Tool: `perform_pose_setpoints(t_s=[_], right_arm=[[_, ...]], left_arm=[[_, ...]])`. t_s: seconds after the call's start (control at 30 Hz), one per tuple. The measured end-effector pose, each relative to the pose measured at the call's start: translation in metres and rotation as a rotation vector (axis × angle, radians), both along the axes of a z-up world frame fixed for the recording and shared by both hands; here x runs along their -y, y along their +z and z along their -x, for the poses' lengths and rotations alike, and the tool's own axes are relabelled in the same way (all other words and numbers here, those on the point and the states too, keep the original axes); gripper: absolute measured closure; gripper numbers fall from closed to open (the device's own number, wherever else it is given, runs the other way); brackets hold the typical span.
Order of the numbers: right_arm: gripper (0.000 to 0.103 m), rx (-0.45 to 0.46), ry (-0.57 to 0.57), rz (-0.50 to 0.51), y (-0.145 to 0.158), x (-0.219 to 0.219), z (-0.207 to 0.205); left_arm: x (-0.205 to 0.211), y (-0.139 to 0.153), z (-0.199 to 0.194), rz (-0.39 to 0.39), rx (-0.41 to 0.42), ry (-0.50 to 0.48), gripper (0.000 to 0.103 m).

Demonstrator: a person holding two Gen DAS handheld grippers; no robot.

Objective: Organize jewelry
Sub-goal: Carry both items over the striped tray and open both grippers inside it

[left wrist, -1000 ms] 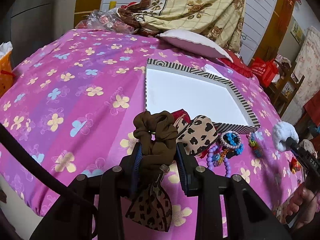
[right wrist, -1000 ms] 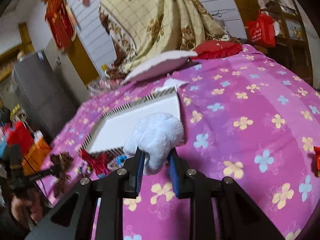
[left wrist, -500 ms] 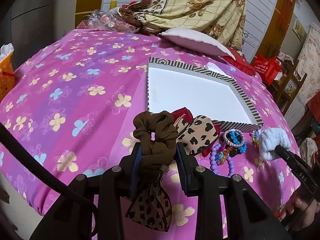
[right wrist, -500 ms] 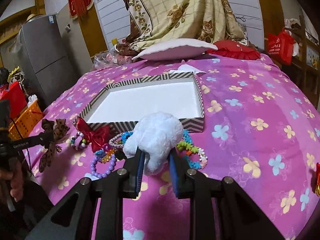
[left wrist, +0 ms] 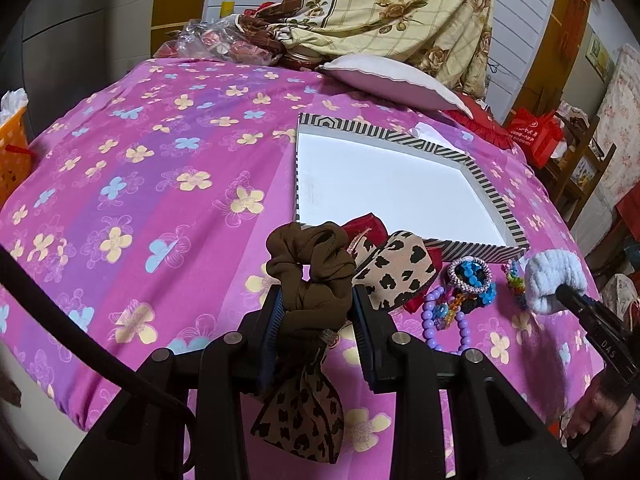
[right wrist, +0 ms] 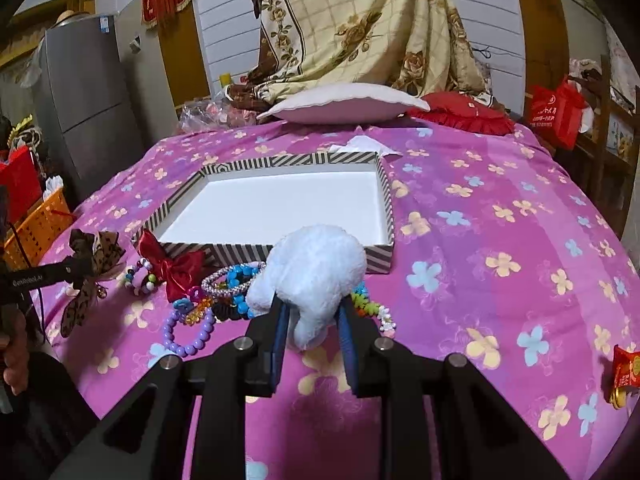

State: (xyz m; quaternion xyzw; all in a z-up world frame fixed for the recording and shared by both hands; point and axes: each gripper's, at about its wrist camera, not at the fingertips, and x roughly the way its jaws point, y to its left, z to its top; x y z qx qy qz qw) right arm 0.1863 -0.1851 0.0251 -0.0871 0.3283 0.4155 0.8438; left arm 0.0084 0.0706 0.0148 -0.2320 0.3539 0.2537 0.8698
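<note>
My left gripper (left wrist: 316, 312) is shut on a brown scrunchie (left wrist: 310, 268) with a leopard-print tail (left wrist: 300, 420), held above the near edge of the pink flowered cloth. My right gripper (right wrist: 312, 320) is shut on a fluffy white scrunchie (right wrist: 316, 268), just in front of the striped box (right wrist: 384, 184). The box (left wrist: 496, 196) has a bare white floor. Between the grippers lie a red bow (right wrist: 180, 268), a purple bead bracelet (right wrist: 188, 332), a leopard bow (left wrist: 396, 272) and several beaded bracelets (left wrist: 470, 276).
A white pillow (right wrist: 344, 102) and a red cushion (right wrist: 460, 114) lie behind the box. An orange basket (right wrist: 36, 228) stands off the left side. A small red packet (right wrist: 626, 368) lies at the right edge of the cloth.
My right gripper has swung left and down with the white scrunchie, to just before the box's near wall. My left gripper has stayed nearly still with the brown scrunchie.
</note>
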Motion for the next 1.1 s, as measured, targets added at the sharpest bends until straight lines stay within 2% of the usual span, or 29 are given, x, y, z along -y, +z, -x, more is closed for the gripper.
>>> perform_pose_setpoints(t_s=[0.17, 0.47, 0.6, 0.67, 0.8, 0.9, 1.0, 1.1], right_arm=[[0.079, 0.002, -0.001, -0.002, 0.001, -0.001, 0.001], [0.076, -0.025, -0.076, 0.016, -0.001, -0.010, -0.003], [0.076, 0.012, -0.068, 0.011, 0.006, -0.015, 0.002], [0.076, 0.033, -0.080, -0.021, 0.012, -0.015, 0.001], [0.076, 0.062, -0.122, -0.112, 0.023, -0.017, -0.014], [0.076, 0.030, -0.133, -0.159, 0.023, -0.025, -0.031], [0.076, 0.022, -0.117, -0.182, 0.022, -0.038, -0.042], [0.074, 0.010, -0.108, -0.196, 0.017, -0.055, -0.054]], left_arm=[[-0.001, -0.001, 0.000, 0.001, -0.002, 0.002, 0.101], [0.003, 0.001, 0.004, 0.005, 0.014, -0.005, 0.101], [0.002, 0.008, 0.007, 0.012, 0.069, -0.006, 0.101], [-0.002, 0.016, 0.008, 0.018, 0.146, -0.014, 0.101], [-0.018, 0.035, -0.017, 0.022, 0.230, -0.010, 0.101], [-0.031, 0.041, -0.042, 0.020, 0.304, -0.019, 0.101], [-0.043, 0.030, -0.062, 0.067, 0.363, -0.055, 0.101], [-0.058, 0.012, -0.078, 0.118, 0.336, -0.033, 0.101]])
